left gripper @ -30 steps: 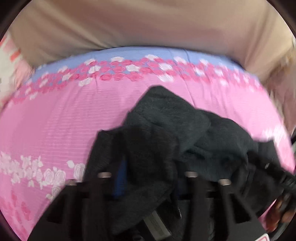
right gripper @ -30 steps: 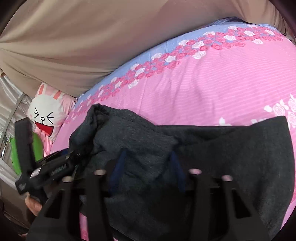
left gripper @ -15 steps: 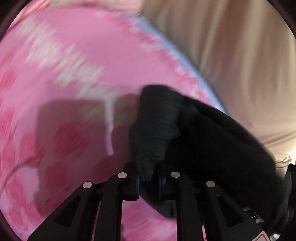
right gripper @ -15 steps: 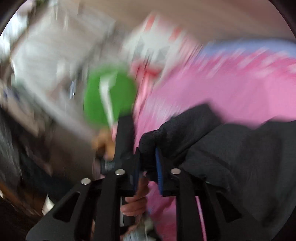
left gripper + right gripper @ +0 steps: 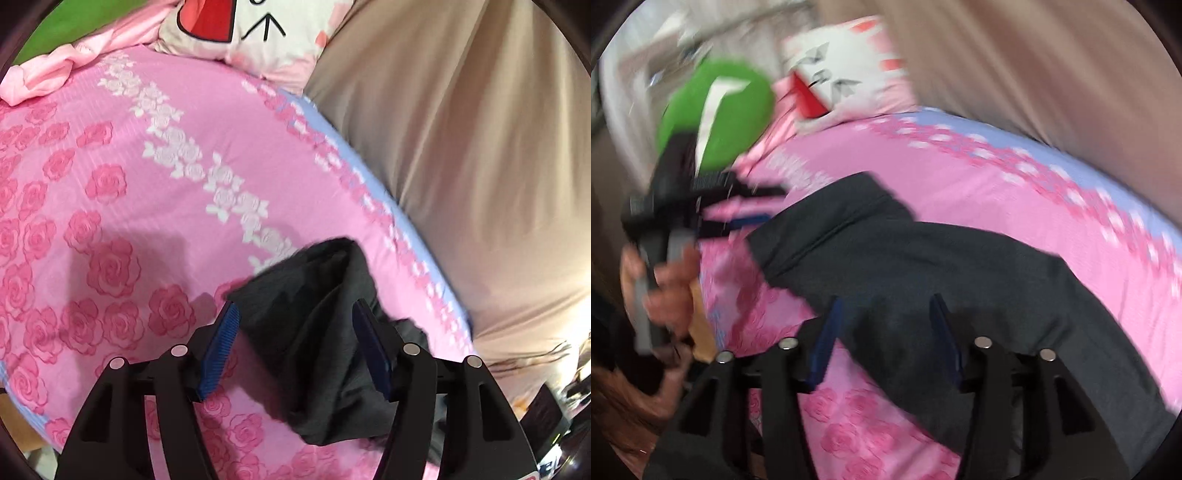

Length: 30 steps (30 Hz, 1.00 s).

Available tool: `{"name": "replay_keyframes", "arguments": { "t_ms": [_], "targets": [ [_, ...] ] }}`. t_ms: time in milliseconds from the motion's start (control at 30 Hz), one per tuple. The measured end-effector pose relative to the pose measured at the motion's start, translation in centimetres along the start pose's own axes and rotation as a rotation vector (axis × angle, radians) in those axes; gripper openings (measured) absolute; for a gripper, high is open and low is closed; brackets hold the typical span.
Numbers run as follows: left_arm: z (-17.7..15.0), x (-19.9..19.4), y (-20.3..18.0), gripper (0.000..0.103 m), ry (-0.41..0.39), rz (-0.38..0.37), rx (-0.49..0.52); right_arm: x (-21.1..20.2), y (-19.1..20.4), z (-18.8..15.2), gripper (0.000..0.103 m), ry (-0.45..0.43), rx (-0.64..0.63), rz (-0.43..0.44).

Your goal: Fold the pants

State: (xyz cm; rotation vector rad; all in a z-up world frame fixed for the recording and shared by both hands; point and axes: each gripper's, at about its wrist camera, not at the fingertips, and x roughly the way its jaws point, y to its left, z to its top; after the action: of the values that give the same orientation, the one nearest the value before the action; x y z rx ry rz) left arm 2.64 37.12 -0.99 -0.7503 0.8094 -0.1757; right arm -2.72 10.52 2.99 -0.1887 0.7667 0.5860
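Dark grey pants (image 5: 317, 332) lie on the pink rose-print bed sheet (image 5: 129, 184). My left gripper (image 5: 295, 310) hovers over one end of them. Its jaws are opening; the cloth sits between the blue pads (image 5: 221, 347) without being pinched. In the right wrist view the pants (image 5: 923, 258) stretch in a long band across the sheet (image 5: 960, 192). My right gripper (image 5: 886, 301) is over their near edge, jaws opening, cloth loose between the pads. The left gripper (image 5: 764, 206) shows at the pants' far end, held by a hand (image 5: 665, 291).
A rabbit-face cushion (image 5: 240, 29) and a crumpled pink cloth (image 5: 48, 74) lie at the head of the bed. A green object (image 5: 716, 110) stands beyond the cushion. A beige drape (image 5: 461, 166) runs along the far side. The bed's edge shows at lower left (image 5: 26, 413).
Both grippers were shut on bunched cloth half a second ago; their jaws have since spread and the pants have dropped flat onto the sheet. Both views have rolled and swung sideways.
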Motion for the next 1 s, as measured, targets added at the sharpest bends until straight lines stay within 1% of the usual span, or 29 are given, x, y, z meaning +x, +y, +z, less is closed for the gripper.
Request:
{"name": "replay_keyframes", "arguments": {
  "t_ms": [33,67,100,133,200,233,267,300,333,367,400,433,533,567,600,633,700,733,767,800,833,867,933,967,1000],
  "targets": [
    [0.2,-0.4,0.0,0.061,-0.005,-0.016,-0.004,0.5,1.3,0.3,0.062,-0.004,-0.062,-0.002],
    [0.4,-1.1,0.0,0.061,-0.009,-0.030,-0.001,1.0,2.8,0.7,0.066,-0.008,-0.125,-0.003],
    [0.5,-1.7,-0.1,0.062,-0.015,-0.035,0.013,2.2,5.2,1.3,0.073,-0.003,-0.218,-0.003],
    [0.7,-2.3,-0.2,0.062,-0.021,-0.035,0.026,3.2,6.6,1.7,0.075,0.009,-0.274,-0.006],
    [0.8,-3.9,0.0,0.064,-0.040,-0.031,0.051,5.6,9.1,2.4,0.075,0.032,-0.362,-0.006],
    [1.0,-4.1,-0.1,0.065,-0.044,-0.035,0.057,7.5,9.8,2.8,0.066,0.057,-0.389,-0.010],
    [1.0,-5.0,0.1,0.066,-0.047,-0.039,0.063,9.1,9.8,3.0,0.048,0.090,-0.397,-0.027],
    [1.0,-5.4,0.4,0.066,-0.051,-0.042,0.064,10.3,9.4,3.4,0.003,0.142,-0.379,-0.018],
    [1.0,-6.0,0.6,0.066,-0.056,-0.051,0.068,10.5,7.9,4.7,0.005,0.152,-0.289,-0.003],
    [1.0,-6.4,0.8,0.067,-0.056,-0.053,0.072,9.1,6.2,6.3,0.005,0.096,-0.213,0.009],
    [1.1,-6.7,1.0,0.067,-0.059,-0.055,0.074,5.9,4.4,8.7,0.005,-0.020,-0.144,-0.017],
    [1.0,-6.9,1.1,0.067,-0.064,-0.059,0.078,3.0,3.1,10.5,0.005,-0.114,-0.093,-0.045],
    [0.6,-6.4,1.1,0.069,-0.048,-0.075,0.096,-2.9,0.1,13.5,0.006,-0.302,0.023,-0.074],
    [0.3,-5.8,0.9,0.069,-0.028,-0.089,0.112,-3.2,-0.2,13.8,0.006,-0.327,0.041,-0.074],
    [0.1,-5.4,0.7,0.069,-0.011,-0.093,0.116,-2.5,-0.1,14.0,0.007,-0.324,0.050,-0.067],
    [-0.2,-4.8,0.6,0.069,0.006,-0.101,0.118,0.1,0.6,13.8,0.011,-0.262,0.043,-0.020],
    [-0.6,-4.2,0.5,0.069,0.018,-0.110,0.114,6.2,2.8,12.1,0.017,-0.062,0.005,0.090],
    [-0.7,-4.2,0.6,0.069,0.016,-0.108,0.109,9.8,4.1,10.4,0.016,0.064,-0.019,0.137],
    [-0.7,-4.3,0.8,0.069,0.009,-0.108,0.105,11.6,5.0,8.7,0.016,0.119,-0.024,0.164],
    [-0.8,-4.7,1.1,0.069,0.003,-0.110,0.097,12.4,5.5,7.5,0.016,0.147,-0.026,0.189],
    [-0.8,-5.0,1.4,0.069,0.000,-0.109,0.091,12.5,5.6,6.5,0.016,0.152,-0.029,0.192],
    [-0.8,-5.5,1.8,0.069,-0.006,-0.101,0.089,12.0,5.3,5.9,0.019,0.132,-0.020,0.171],
    [-0.8,-6.0,2.5,0.069,-0.020,-0.074,0.088,11.2,4.9,5.5,0.046,0.105,-0.003,0.162],
    [-0.8,-6.1,2.8,0.069,-0.024,-0.067,0.082,10.9,4.9,5.3,0.050,0.099,-0.019,0.147],
    [-0.7,-6.0,3.0,0.069,-0.022,-0.067,0.076,11.0,5.4,5.5,0.053,0.096,-0.048,0.126]
  ]
}}
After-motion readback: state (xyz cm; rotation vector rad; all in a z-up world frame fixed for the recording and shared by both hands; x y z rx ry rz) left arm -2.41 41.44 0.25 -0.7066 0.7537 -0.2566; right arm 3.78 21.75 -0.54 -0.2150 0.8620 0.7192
